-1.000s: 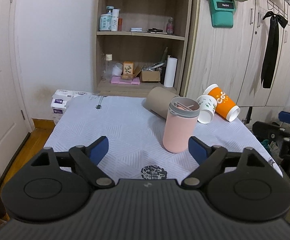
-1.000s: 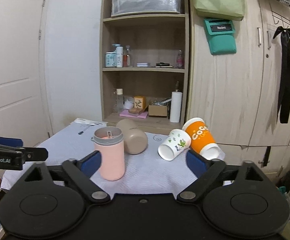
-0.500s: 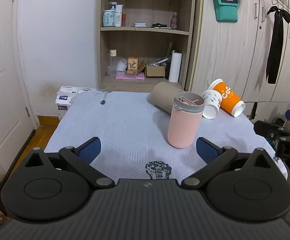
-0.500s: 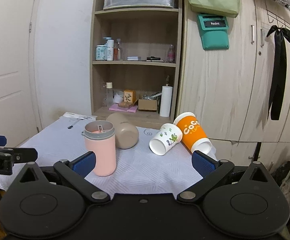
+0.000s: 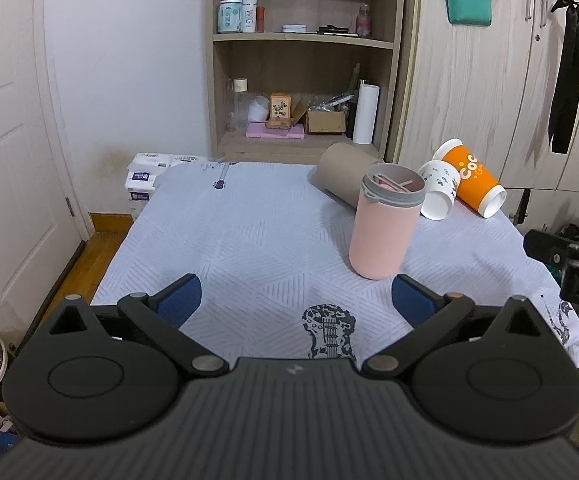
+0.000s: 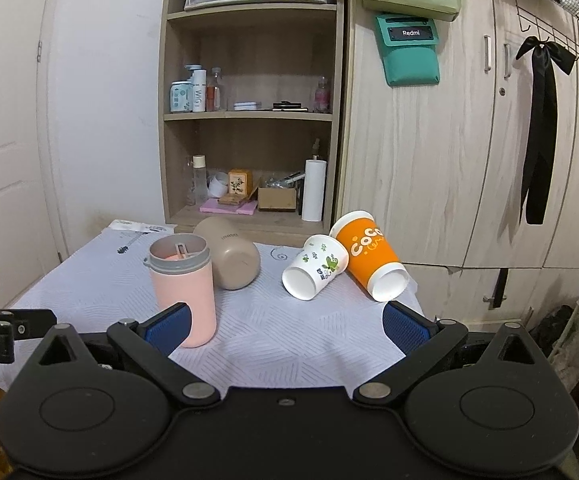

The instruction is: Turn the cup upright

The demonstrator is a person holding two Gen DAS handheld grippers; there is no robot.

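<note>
A pink cup with a grey rim (image 5: pixel 383 228) stands upright on the cloth-covered table (image 5: pixel 249 240); it also shows in the right wrist view (image 6: pixel 183 286). Behind it lie a tan cup (image 6: pixel 231 254), a small white patterned cup (image 6: pixel 315 266) and an orange cup (image 6: pixel 371 260), all on their sides. My left gripper (image 5: pixel 295 300) is open and empty, near the table's front edge, left of the pink cup. My right gripper (image 6: pixel 285 322) is open and empty, in front of the cups.
A wooden shelf unit (image 6: pixel 249 120) with bottles and boxes stands behind the table. Wardrobe doors (image 6: pixel 469 160) are at the right. A white door (image 5: pixel 5 160) is at the left. Tissue packs (image 5: pixel 145 176) lie past the table's far left corner.
Both grippers have pulled back from the table and stayed open. The pink cup stands upright in all frames. The other cups have not moved.
</note>
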